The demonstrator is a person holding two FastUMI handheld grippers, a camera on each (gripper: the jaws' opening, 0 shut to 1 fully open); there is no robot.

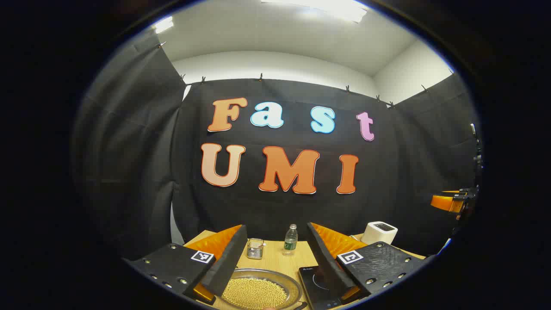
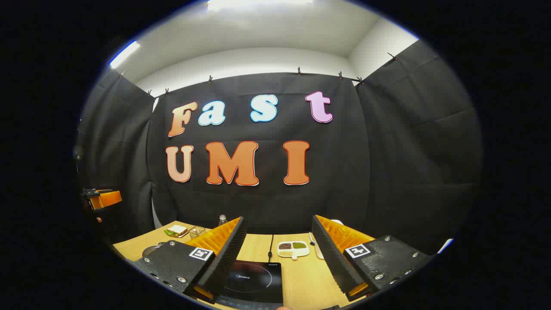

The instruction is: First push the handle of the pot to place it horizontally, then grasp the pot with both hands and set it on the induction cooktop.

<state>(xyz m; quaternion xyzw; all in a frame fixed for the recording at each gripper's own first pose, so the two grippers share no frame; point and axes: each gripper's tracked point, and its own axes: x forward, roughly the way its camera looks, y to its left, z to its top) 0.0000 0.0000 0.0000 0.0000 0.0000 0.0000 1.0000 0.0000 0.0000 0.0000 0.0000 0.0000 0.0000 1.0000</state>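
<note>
In the left gripper view, a metal pot (image 1: 258, 290) filled with small yellow beans sits on the wooden table, below and between the fingers of my left gripper (image 1: 275, 262), which is open and holds nothing. A dark bit of the pot's handle (image 1: 301, 305) shows at its lower right. The black induction cooktop (image 1: 316, 286) lies just right of the pot. In the right gripper view, the cooktop (image 2: 254, 282) lies below my right gripper (image 2: 280, 258), also open and empty. The pot's rim (image 2: 150, 249) peeks out at the left behind the left finger.
A small metal basket (image 1: 255, 248), a green-labelled water bottle (image 1: 291, 238) and a white box-shaped appliance (image 1: 379, 232) stand at the table's back. A sandwich on a plate (image 2: 176, 231), a divided white dish (image 2: 293, 248) of grains and a white spoon (image 2: 315, 249) lie farther back. The other gripper (image 1: 454, 201) shows at the right edge.
</note>
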